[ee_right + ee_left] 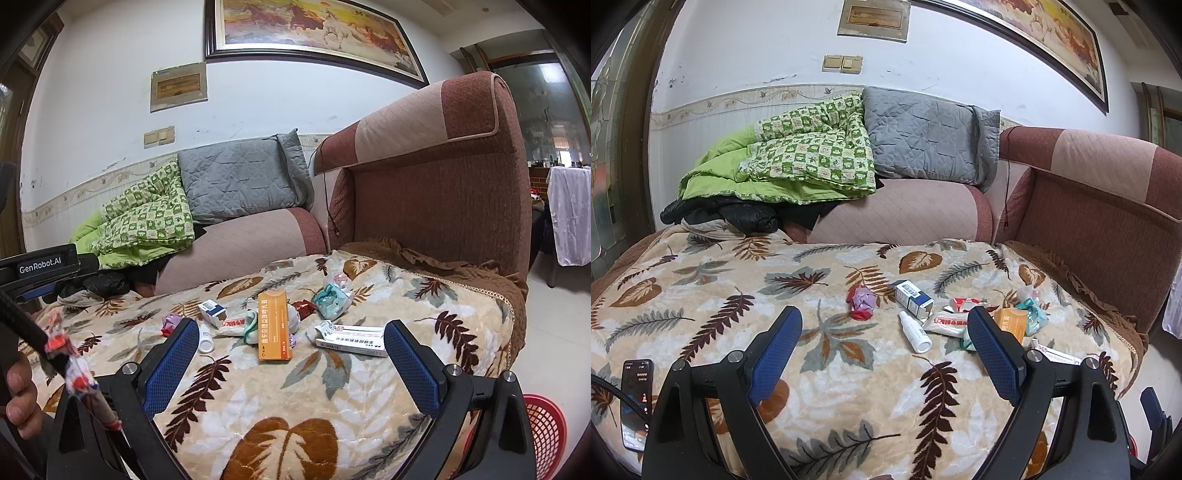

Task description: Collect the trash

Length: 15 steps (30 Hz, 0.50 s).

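Both grippers are hovering over the leaf-print blanket (332, 398) that's covering the sofa seat, and neither one is holding anything. The left gripper (886, 321) is sitting with its blue-padded fingers spread wide apart, nothing between them, and the right gripper (291, 332) is doing the same thing, jaws wide and empty. The trash is lying scattered in a loose cluster on the blanket, toward the brown sofa arm (436, 184). There's an orange box (275, 328) lying flat in the middle of the mess, a white tube box (351, 339) just to the right of it, and a teal crumpled wrapper (330, 299) sitting behind those two. Further left a blue-and-white carton (913, 297) is lying on its side with its flap open, a small white bottle (916, 332) is lying down right in front of it, and a pink-and-red crumpled wrapper (862, 301) is sitting a bit apart on the left. A red mesh basket (546, 432) is standing on the floor past the blanket's right edge, down by the right gripper. A phone (637, 402) is lying on the blanket at the far left, well apart from the trash. Behind everything a green checked quilt (812, 155) and a grey pillow (923, 136) are piled against the wall.
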Each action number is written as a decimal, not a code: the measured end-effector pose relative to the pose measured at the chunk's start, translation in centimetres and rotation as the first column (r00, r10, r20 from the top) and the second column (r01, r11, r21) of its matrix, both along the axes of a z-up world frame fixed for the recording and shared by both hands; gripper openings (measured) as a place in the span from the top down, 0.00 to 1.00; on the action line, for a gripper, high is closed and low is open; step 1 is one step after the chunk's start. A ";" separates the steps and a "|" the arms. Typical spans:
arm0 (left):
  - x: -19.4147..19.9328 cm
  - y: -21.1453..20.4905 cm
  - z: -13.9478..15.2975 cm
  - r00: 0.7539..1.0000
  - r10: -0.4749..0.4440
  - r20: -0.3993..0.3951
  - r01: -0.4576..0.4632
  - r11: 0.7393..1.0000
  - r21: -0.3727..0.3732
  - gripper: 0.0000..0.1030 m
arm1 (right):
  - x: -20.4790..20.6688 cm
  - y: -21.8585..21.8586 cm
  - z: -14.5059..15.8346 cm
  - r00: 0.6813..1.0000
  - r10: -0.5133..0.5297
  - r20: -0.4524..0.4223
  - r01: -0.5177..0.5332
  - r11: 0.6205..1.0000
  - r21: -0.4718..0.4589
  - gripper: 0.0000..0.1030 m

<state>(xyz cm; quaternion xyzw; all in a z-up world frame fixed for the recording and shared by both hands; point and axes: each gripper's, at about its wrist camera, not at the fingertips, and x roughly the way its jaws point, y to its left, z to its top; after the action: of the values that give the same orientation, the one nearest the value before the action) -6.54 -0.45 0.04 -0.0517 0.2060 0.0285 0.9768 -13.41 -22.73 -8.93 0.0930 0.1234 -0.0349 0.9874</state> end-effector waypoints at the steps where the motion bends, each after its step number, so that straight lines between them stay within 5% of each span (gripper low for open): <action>1: 0.0 0.0 0.0 1.000 0.000 0.000 0.000 1.000 0.001 0.12 | 0.1 0.4 0.2 0.999 -0.002 -0.035 0.001 1.000 -0.011 0.01; 15: 0.3 1.6 -0.4 0.999 -0.037 -0.027 0.036 0.999 -0.040 0.12 | 4.9 1.4 2.1 0.985 0.074 -0.153 -0.081 0.996 -0.036 0.01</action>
<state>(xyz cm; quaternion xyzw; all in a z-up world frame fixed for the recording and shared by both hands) -6.20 1.15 -0.33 -0.0669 0.2210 0.0072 0.9730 -8.55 -21.32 -6.86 0.0644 0.2010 -0.0061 0.9775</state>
